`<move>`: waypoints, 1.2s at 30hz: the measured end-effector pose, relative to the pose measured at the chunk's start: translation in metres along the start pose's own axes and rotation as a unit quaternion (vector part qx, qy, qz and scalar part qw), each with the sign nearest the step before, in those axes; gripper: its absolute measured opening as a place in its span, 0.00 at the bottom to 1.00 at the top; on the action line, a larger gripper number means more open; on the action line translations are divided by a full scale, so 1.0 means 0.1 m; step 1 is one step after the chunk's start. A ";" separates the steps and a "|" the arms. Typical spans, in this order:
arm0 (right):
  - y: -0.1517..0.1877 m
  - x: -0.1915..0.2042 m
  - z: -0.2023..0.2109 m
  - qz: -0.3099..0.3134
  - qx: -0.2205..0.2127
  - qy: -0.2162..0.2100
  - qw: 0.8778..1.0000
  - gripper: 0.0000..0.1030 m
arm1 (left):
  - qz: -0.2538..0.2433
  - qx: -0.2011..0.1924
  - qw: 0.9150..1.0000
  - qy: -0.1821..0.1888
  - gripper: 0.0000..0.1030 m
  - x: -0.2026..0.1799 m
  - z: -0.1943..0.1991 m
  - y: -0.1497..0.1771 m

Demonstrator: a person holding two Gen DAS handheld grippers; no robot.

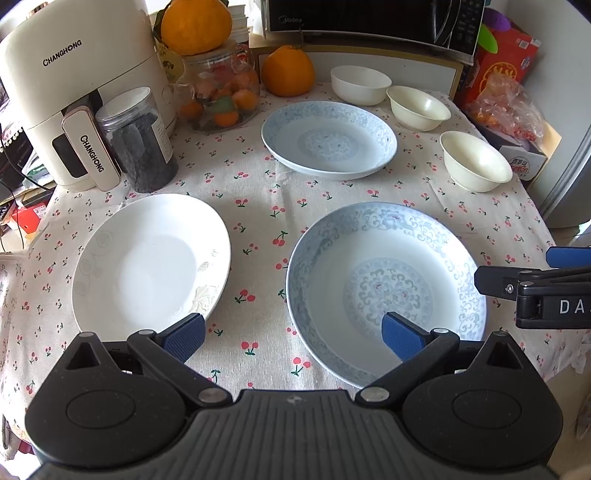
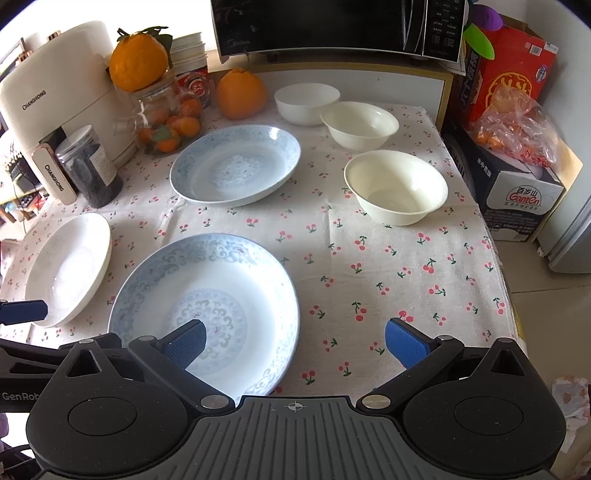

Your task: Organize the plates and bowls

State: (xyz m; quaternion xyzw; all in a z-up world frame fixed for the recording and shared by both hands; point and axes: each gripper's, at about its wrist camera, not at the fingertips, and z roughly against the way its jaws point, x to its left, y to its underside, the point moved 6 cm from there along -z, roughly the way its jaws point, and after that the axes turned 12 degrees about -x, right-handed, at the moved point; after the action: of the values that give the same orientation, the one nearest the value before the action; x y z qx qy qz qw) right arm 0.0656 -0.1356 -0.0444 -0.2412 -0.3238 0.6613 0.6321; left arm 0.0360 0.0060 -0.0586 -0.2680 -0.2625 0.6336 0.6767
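Three plates: white plate [image 1: 151, 262], near blue plate [image 1: 384, 291], far blue plate [image 1: 328, 140] on counter [image 1: 258, 206]; three bowls [image 1: 476, 160] behind. My left tool [image 1: 293, 338] and right tool [image 2: 295, 345] hover spread apart, empty.

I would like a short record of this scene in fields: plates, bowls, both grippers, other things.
plates: near blue plate, far blue plate, white plate, all apart
bowls: white bowl, two cream bowls, unstacked
left gripper: open, empty
right gripper: open, empty
surface: cherry tablecloth
other: air fryer, microwave
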 end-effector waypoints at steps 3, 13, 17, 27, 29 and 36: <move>0.00 0.00 -0.01 0.000 0.000 -0.005 1.000 1.00 | -0.003 0.001 1.000 0.004 0.99 -0.01 0.00 0.01; 0.06 -0.07 -0.12 -0.022 0.004 -0.039 0.999 1.00 | 0.013 0.014 0.999 0.039 0.90 0.06 -0.10 0.05; 0.11 -0.12 -0.22 -0.060 0.005 -0.079 0.995 1.00 | 0.054 0.029 0.994 0.090 0.74 0.11 -0.20 0.09; 0.26 -0.33 -0.54 -0.157 0.023 -0.116 0.981 0.42 | 0.103 0.037 0.985 0.135 0.17 0.26 -0.46 0.20; 0.29 -0.33 -0.58 -0.161 0.025 -0.117 0.980 0.27 | 0.112 0.036 0.983 0.142 0.14 0.28 -0.49 0.20; 0.25 -0.31 -0.63 -0.171 0.019 -0.117 0.978 0.08 | 0.113 0.028 0.983 0.139 0.09 0.32 -0.53 0.14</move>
State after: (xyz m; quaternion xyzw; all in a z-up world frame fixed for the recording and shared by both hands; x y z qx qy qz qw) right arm 0.0973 -0.1586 -0.1077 -0.0910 -0.4191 0.5732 0.6982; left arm 0.0644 0.0367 -0.1063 -0.3623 -0.1158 0.6698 0.6377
